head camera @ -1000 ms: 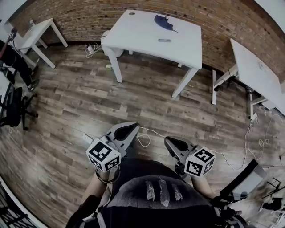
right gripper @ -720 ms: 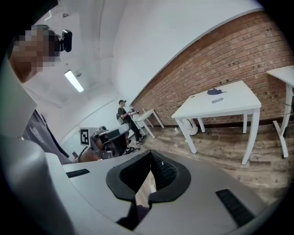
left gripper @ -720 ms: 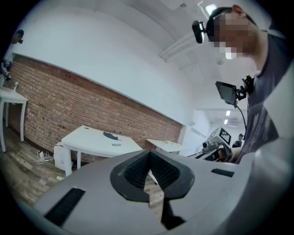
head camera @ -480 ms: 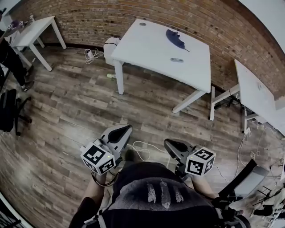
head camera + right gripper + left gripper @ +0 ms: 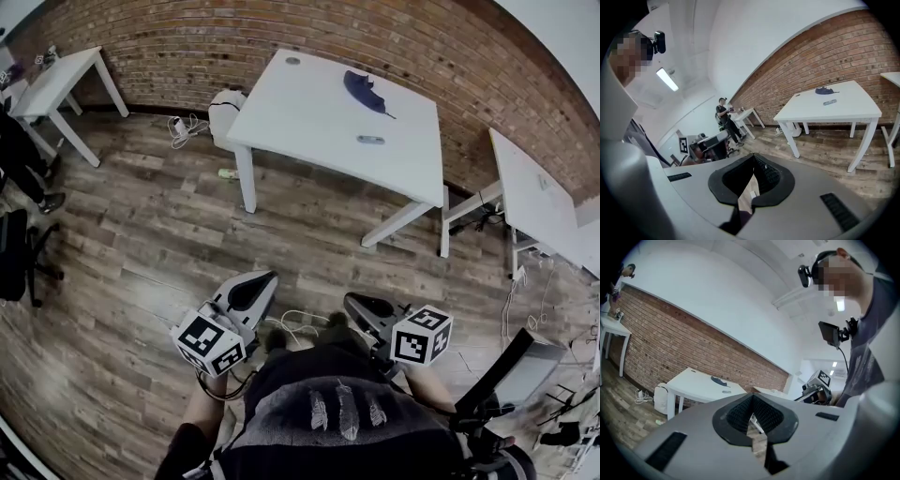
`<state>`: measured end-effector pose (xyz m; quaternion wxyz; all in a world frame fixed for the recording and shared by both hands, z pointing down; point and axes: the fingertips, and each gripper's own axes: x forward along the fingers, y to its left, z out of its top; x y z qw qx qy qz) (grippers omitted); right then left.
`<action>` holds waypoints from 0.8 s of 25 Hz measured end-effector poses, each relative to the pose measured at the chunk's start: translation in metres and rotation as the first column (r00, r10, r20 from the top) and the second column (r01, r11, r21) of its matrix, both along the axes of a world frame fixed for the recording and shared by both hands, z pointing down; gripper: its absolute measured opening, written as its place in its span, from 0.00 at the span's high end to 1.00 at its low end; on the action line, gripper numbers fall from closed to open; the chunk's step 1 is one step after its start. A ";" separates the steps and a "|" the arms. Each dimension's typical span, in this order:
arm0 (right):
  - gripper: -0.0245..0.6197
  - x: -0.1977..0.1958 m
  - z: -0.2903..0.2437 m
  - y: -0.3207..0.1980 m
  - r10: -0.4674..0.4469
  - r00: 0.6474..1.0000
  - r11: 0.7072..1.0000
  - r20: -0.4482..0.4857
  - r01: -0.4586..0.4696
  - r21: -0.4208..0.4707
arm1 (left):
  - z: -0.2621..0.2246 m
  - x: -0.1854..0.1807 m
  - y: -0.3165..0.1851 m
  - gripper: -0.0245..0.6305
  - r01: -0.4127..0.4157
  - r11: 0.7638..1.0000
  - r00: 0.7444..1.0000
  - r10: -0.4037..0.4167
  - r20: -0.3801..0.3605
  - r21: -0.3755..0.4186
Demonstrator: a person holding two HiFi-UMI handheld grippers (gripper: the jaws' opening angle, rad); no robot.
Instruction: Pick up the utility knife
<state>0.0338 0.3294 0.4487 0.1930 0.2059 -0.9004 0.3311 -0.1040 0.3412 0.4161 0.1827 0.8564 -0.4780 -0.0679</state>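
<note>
The utility knife (image 5: 370, 140) is a small grey bar lying on the white table (image 5: 309, 112) by the brick wall, near a dark blue object (image 5: 364, 92). It also shows as the knife (image 5: 829, 102) in the right gripper view and as a faint sliver (image 5: 725, 391) in the left gripper view. My left gripper (image 5: 255, 284) and right gripper (image 5: 360, 304) are held in front of the person's body over the wood floor, well short of the table. Both are shut with nothing between the jaws.
A white bag (image 5: 225, 107) and cables (image 5: 180, 127) lie by the table's left leg. A second white desk (image 5: 532, 195) stands at the right, a small white table (image 5: 58, 73) far left. An office chair (image 5: 13, 251) is at the left edge. A loose cable (image 5: 302, 323) crosses the floor.
Both grippers have travelled forward with the person, and the white table with the knife now sits nearer and more central in the head view. The jaws stayed shut.
</note>
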 end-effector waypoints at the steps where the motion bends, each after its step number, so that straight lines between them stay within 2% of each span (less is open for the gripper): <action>1: 0.96 -0.001 0.001 -0.005 0.002 1.000 1.000 0.009 -0.002 -0.006 | 0.000 0.002 -0.004 0.96 -0.002 1.000 1.000 0.002 0.008 0.000; 5: 0.96 -0.001 0.004 -0.035 0.002 0.999 1.000 0.046 -0.001 -0.009 | 0.003 0.009 -0.024 0.96 0.007 1.000 0.999 -0.006 0.039 -0.007; 11: 0.96 0.006 0.014 -0.092 -0.047 0.993 0.998 0.105 0.052 -0.043 | 0.007 0.023 -0.076 0.96 0.070 0.997 0.995 -0.067 0.074 -0.037; 20: 0.96 0.056 0.010 -0.187 -0.056 0.967 0.983 0.248 0.096 -0.155 | -0.007 0.082 -0.180 0.96 0.067 0.994 0.985 -0.052 0.163 -0.086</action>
